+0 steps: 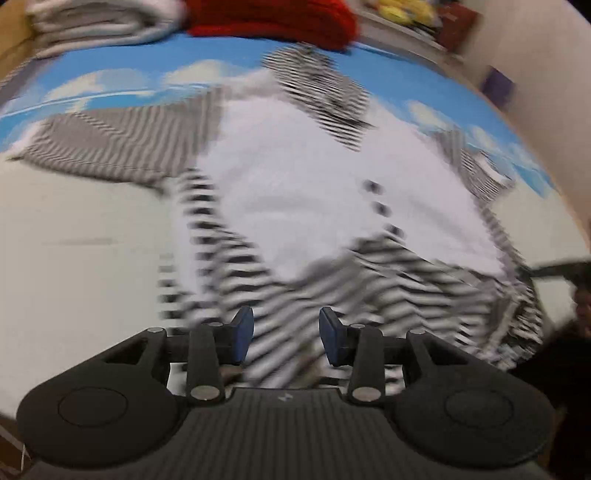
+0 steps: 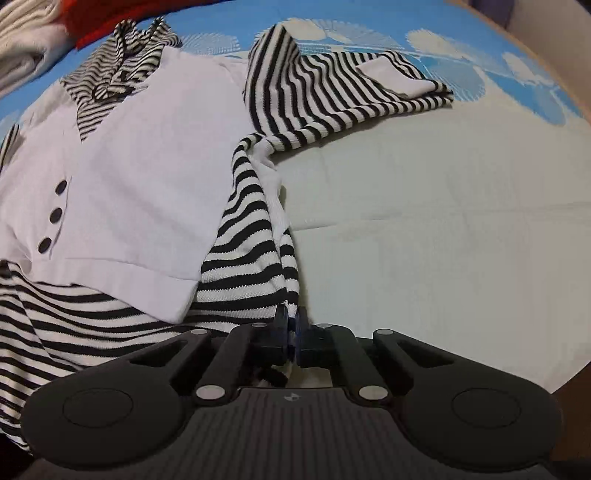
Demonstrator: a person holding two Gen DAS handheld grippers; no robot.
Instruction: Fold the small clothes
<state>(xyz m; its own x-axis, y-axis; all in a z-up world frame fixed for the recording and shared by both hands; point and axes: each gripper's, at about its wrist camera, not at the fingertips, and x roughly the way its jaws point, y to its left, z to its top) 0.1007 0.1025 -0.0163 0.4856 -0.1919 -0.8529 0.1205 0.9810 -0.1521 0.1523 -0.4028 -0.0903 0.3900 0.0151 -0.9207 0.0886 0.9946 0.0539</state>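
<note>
A small dress [image 2: 140,155] with a white vest front, three black buttons and black-and-white striped sleeves and skirt lies spread on the bed. In the blurred left wrist view the dress [image 1: 295,177] fills the middle. My left gripper [image 1: 286,332] is open, its blue pads just above the striped hem. My right gripper [image 2: 292,325] is shut on the striped side edge [image 2: 284,273] of the dress at the hem. The right striped sleeve [image 2: 332,88] lies spread out toward the far right.
The bed has a white sheet [image 2: 424,240] and a blue cloud-print cover [image 2: 498,74] at the far side. A folded red garment [image 1: 273,18] and folded grey-white clothes [image 1: 96,22] lie at the far left. A wall [image 1: 546,92] stands at the right.
</note>
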